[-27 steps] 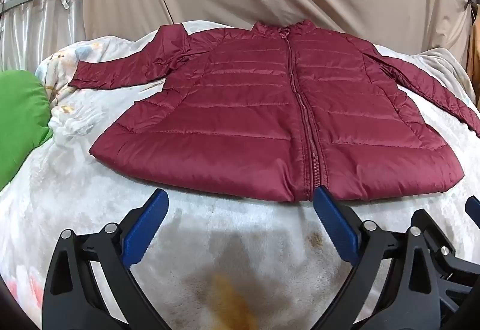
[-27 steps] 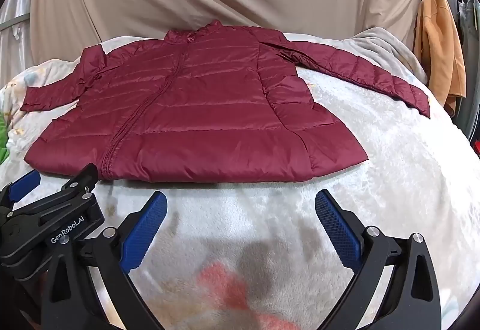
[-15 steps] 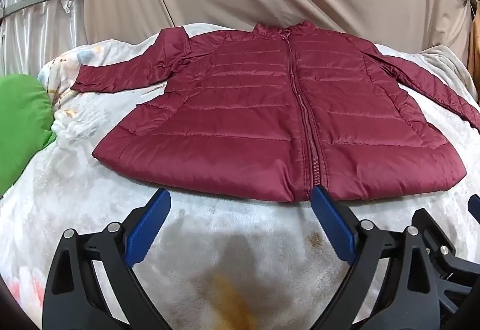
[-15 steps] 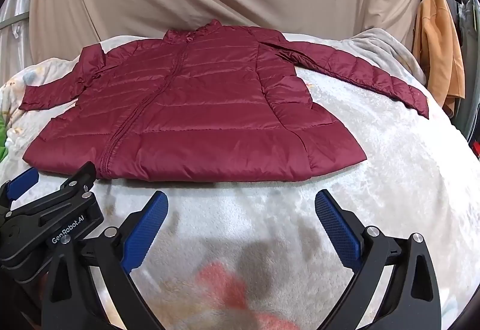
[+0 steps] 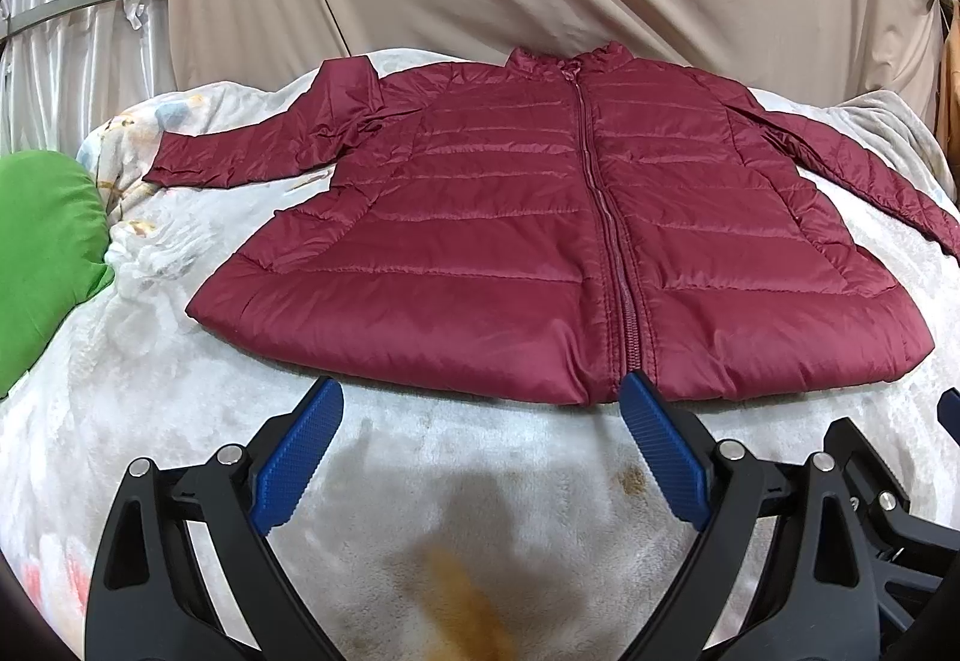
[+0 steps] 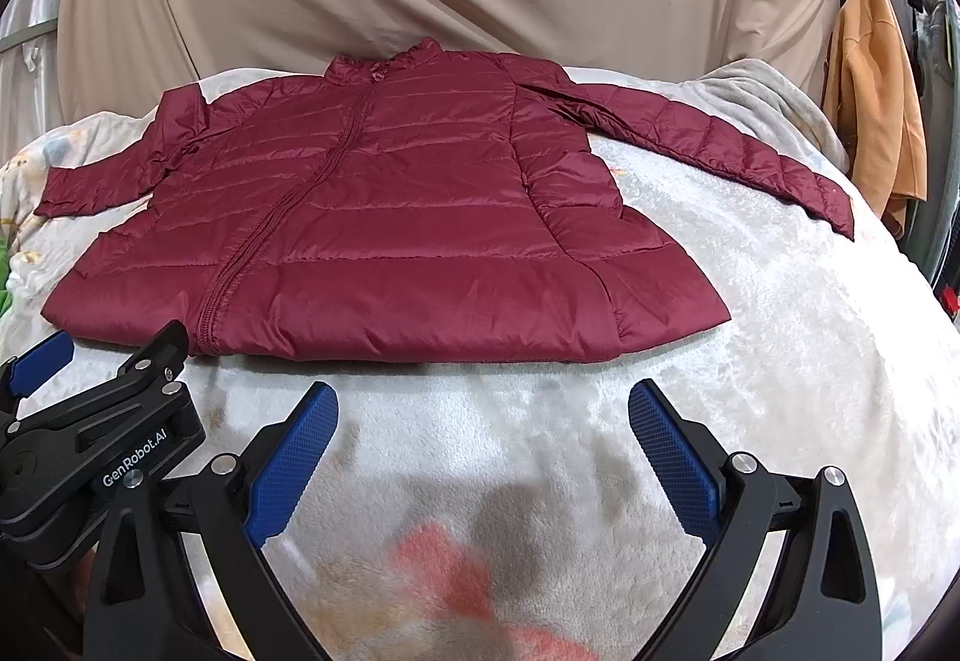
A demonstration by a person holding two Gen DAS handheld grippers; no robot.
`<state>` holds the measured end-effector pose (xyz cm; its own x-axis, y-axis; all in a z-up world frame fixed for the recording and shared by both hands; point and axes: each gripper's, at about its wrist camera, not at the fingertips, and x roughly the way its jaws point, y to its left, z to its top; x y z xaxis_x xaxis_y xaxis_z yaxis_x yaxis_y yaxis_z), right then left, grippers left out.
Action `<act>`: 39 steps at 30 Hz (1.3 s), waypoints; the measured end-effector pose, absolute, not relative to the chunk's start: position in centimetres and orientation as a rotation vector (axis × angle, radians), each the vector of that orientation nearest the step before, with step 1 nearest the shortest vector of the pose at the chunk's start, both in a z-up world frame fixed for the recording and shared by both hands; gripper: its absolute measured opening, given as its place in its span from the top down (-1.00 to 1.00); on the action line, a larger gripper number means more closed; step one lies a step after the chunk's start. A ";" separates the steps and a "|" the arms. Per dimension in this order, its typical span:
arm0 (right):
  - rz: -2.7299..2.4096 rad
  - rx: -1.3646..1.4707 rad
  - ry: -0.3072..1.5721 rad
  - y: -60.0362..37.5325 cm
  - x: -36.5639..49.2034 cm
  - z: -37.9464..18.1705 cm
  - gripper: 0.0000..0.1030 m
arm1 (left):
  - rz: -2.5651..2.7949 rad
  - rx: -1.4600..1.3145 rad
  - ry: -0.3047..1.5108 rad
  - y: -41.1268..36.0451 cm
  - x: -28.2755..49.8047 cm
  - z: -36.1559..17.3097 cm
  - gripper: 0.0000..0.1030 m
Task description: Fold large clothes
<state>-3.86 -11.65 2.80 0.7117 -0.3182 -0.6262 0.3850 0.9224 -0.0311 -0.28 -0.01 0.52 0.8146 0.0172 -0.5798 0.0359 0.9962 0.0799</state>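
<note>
Haven't started folding yet, both my left gripper (image 5: pixel 474 409) and right gripper (image 6: pixel 483 412) are wide open and empty just short of the jacket (image 5: pixel 540 241) spread flat on the blanket (image 5: pixel 150 391), so next I'd grab a sleeve.

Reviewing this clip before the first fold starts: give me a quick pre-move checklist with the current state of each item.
1. Jacket lies flat, front up, zipped: ok.
2. Both sleeves spread out to the sides, left sleeve and right sleeve: ok.
3. Left gripper open, nothing between its jaws: ok.
4. Right gripper open, nothing between its jaws: ok.
5. Both grippers short of the hem, not touching it: ok.
6. Blanket under the jacket smooth enough to fold on: cannot tell, its surface looks bumpy.
</note>
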 end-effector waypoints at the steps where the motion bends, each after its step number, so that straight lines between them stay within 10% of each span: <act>1: -0.391 0.104 0.674 -11.6 -3.8 2.8 -0.88 | -0.010 0.089 0.618 0.0 -0.3 0.5 -0.77; 39: -0.399 0.099 0.676 -11.6 -3.8 2.6 -0.88 | -0.006 0.095 0.617 -0.1 -0.4 0.5 -0.75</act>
<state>-3.78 -11.64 2.56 0.7078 -0.3269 -0.6262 0.3904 0.9198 -0.0389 -0.37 -0.12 0.46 0.8159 0.0224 -0.5778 0.0342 0.9956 0.0868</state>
